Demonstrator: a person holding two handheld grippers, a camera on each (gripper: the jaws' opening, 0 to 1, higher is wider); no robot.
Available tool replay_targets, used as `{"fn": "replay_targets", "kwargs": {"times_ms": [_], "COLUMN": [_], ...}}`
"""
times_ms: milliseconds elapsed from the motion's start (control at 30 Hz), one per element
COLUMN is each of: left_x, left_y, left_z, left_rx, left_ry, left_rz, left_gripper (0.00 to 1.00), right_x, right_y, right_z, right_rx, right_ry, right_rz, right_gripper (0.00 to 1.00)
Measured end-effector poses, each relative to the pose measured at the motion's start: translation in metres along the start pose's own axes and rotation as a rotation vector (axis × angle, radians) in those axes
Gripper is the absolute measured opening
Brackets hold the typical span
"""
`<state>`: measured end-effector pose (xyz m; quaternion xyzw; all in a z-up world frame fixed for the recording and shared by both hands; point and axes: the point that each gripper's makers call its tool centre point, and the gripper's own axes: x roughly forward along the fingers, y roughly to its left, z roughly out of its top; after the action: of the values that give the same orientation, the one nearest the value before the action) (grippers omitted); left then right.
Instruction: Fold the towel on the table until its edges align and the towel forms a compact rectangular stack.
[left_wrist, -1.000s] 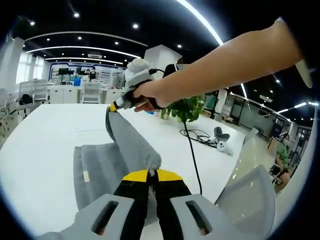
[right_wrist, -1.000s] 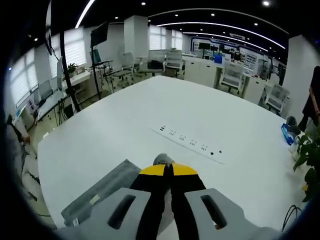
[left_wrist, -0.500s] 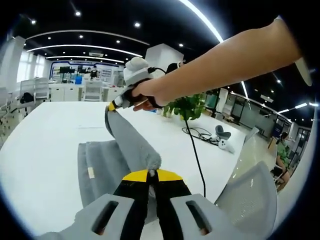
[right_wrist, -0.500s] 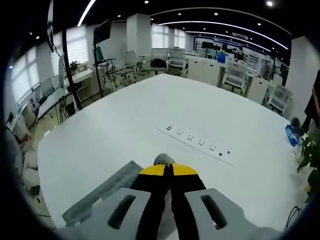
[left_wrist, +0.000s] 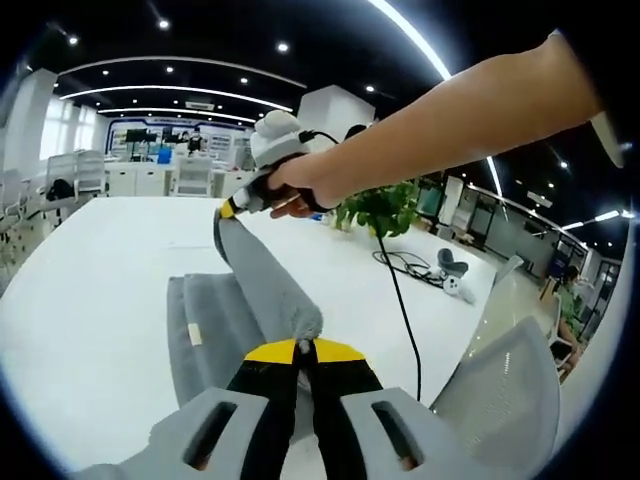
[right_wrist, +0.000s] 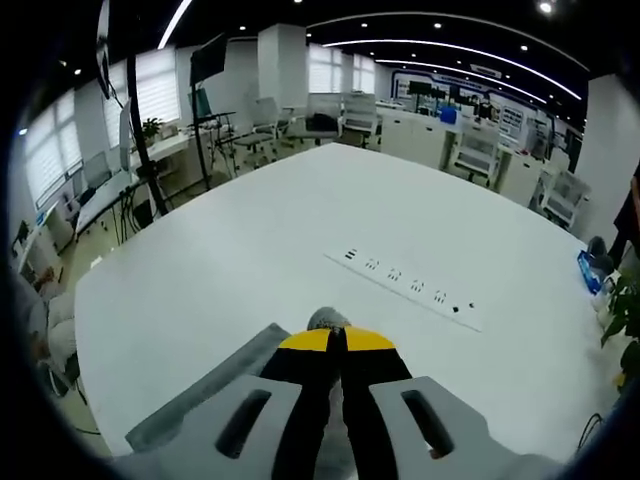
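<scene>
A grey towel (left_wrist: 215, 330) hangs over the white table (left_wrist: 90, 280), part of it lying flat with a small white label. My left gripper (left_wrist: 305, 347) is shut on one corner of its raised edge. That edge stretches up to my right gripper (left_wrist: 232, 211), held by a person's hand and shut on the other corner. In the right gripper view, my right gripper (right_wrist: 335, 337) pinches a tuft of the towel (right_wrist: 325, 319), and a grey strip of it trails down to the left below the jaws.
A white power strip (right_wrist: 410, 292) lies on the table (right_wrist: 300, 230) beyond the right gripper. A potted plant (left_wrist: 385, 215), a black cable (left_wrist: 400, 320) and a white controller (left_wrist: 452, 283) sit at the table's far side. A grey mesh chair (left_wrist: 500, 400) stands close at the right.
Both grippers have kept their hold on the towel. The flat part of the towel has slid a little rightward under the left gripper, and the right view has drifted slightly forward over the table.
</scene>
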<state>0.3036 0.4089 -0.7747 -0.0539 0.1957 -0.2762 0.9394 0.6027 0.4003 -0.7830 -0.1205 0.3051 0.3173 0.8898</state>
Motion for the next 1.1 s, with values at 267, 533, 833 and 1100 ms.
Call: {"fn": "replay_targets", "kwargs": {"times_ms": [267,533,833,1100], "left_x": [-0.003,-0.006,-0.008,-0.008], "left_y": [0.005,0.013,0.021,0.028], "left_z": [-0.009,-0.018,-0.032,-0.039], "left_rx": [-0.009,-0.025,-0.035,-0.037], "left_ry": [0.015,0.044,0.094,0.119], "left_rz": [0.003,0.007,0.007,0.014], "left_gripper": [0.04,0.04,0.04,0.04], "right_x": [0.008,0.017,0.028,0.036], "right_y": [0.010,0.022,0.028,0.032], "right_z": [-0.003,-0.004,-0.008,-0.012], "right_rx": [-0.013,-0.032,-0.036,-0.019], "right_ry": [0.012,0.031,0.052,0.067], "right_rz": [0.010,0.018,0.013,-0.006], "right_gripper": [0.00,0.00,0.00,0.00]}}
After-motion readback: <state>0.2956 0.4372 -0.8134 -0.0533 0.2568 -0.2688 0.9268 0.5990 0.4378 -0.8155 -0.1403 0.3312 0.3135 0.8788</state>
